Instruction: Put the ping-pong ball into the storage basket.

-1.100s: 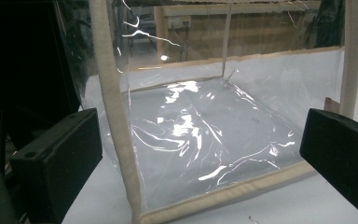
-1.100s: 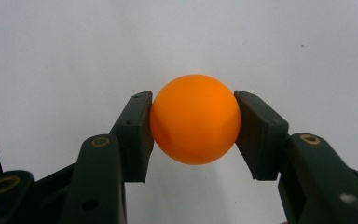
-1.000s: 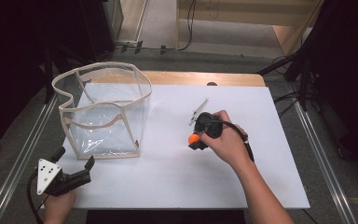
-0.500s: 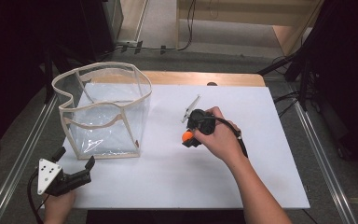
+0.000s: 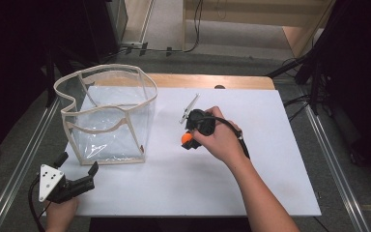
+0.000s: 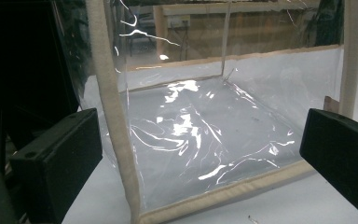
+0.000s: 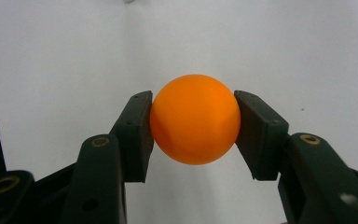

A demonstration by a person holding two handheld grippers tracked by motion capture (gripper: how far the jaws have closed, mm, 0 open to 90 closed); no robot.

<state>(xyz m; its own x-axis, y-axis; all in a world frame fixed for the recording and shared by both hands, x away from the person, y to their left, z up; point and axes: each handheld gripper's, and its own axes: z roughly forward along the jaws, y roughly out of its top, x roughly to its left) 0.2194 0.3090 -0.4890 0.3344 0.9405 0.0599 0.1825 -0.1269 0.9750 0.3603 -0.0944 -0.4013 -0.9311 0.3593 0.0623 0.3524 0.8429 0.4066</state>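
Note:
An orange ball is pinched between the two black pads of my right gripper. From above, that ball and right gripper hang over the middle of the white table, to the right of a clear plastic box with cream edging. My left gripper rests at the table's front left corner, jaws wide apart and nothing between them. In the left gripper view the box stands just ahead of my left gripper, with its near corner post between the jaws' line of sight.
The box is open at the top and has nothing inside. A metal rail runs along the table's left side and another along the right. A cable trails from the right gripper over the hand.
My right gripper has carried the orange ball leftward across the table, toward the clear box. The left gripper has stayed where it was.

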